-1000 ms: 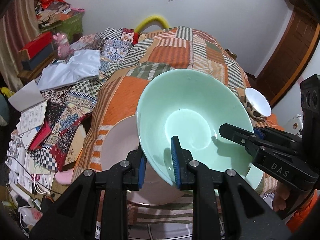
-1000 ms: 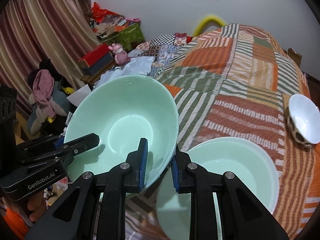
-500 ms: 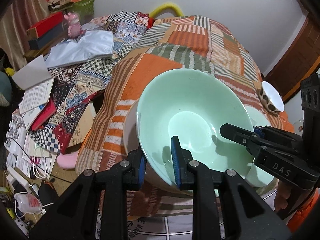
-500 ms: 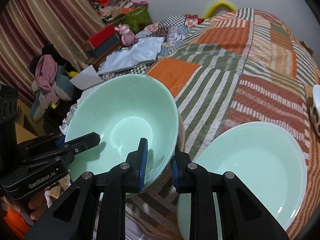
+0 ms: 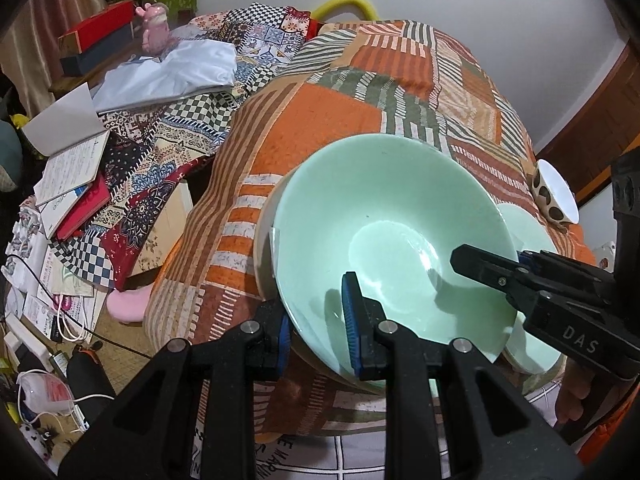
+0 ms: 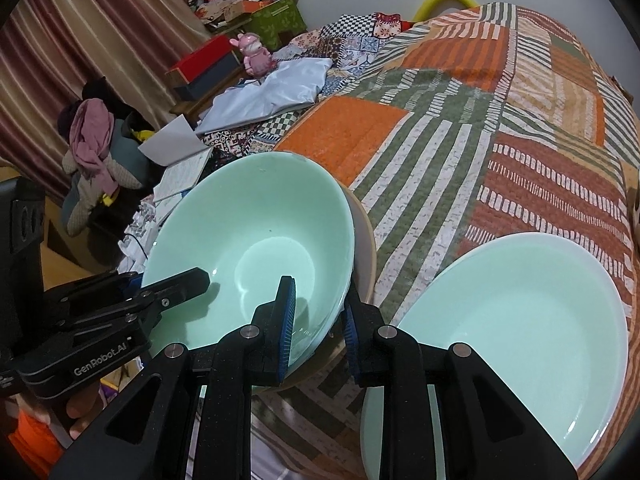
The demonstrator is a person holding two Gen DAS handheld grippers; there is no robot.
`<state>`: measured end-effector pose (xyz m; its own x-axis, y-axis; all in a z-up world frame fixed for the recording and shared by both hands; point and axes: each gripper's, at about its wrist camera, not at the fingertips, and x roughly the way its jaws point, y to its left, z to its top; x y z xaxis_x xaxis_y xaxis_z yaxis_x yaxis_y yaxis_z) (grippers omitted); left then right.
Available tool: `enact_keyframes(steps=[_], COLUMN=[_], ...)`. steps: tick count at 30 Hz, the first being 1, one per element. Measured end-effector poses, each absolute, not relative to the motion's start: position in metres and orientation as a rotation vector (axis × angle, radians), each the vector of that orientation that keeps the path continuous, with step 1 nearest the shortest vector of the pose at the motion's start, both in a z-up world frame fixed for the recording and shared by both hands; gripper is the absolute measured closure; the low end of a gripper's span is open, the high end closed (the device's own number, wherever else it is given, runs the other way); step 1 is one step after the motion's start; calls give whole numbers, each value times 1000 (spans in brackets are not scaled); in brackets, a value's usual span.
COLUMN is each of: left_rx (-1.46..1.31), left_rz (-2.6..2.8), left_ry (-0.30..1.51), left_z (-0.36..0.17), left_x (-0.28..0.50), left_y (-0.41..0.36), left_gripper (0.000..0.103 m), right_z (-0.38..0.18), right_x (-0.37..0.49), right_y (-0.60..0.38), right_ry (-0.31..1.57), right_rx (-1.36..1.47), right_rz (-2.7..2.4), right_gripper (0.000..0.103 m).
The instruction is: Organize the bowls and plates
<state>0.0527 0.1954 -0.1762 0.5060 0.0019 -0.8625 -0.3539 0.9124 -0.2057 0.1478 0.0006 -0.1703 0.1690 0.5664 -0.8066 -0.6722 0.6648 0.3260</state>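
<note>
Stacking is in hand, not finished. The mint-green bowl (image 5: 384, 236) is carried by both tools over the near edge of the bed (image 5: 320, 120), and it sits tilted in or just above a beige bowl (image 6: 365, 240) whose rim shows behind and under it. Whether the two bowls touch cannot be told from either view.

The left hand-held gripper (image 5: 316, 320) is clamped on the near rim of the mint-green bowl, one blue pad inside and one outside the wall. The right hand-held gripper (image 6: 318, 320) straddles the opposite rim; its jaws are opening, with the rim between them. The inner pad looks to lie against the bowl's wall, while a narrow gap shows at the outer pad, so its grip appears to be letting go.

Elsewhere on the patchwork quilt (image 6: 500, 128): a mint-green plate (image 6: 520, 320) lies just beside the bowls, toward the right gripper's side, unstacked. A small white bowl with brown spots (image 5: 554, 196) lies tipped on its side farther up the bed, well apart from the rest.

Judgement: one nesting of bowls is near completion, pending release by both tools. Remaining work appears to be the plate and the small spotted bowl, neither yet grouped with anything. The bowl pair stands close to the bed's edge on soft bedding, which is a tipping risk once released.
</note>
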Motion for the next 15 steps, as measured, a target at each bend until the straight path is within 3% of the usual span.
enact_keyframes(steps=[15], left_rx=[-357], left_rz=[261], left_ry=[1013], left_z=[-173], left_x=[58], left_y=[197], left_gripper=[81], right_z=[-163], right_x=[150], right_y=[-13], right_ry=[1049], right_rx=[-119], right_rz=[875], right_gripper=[79])
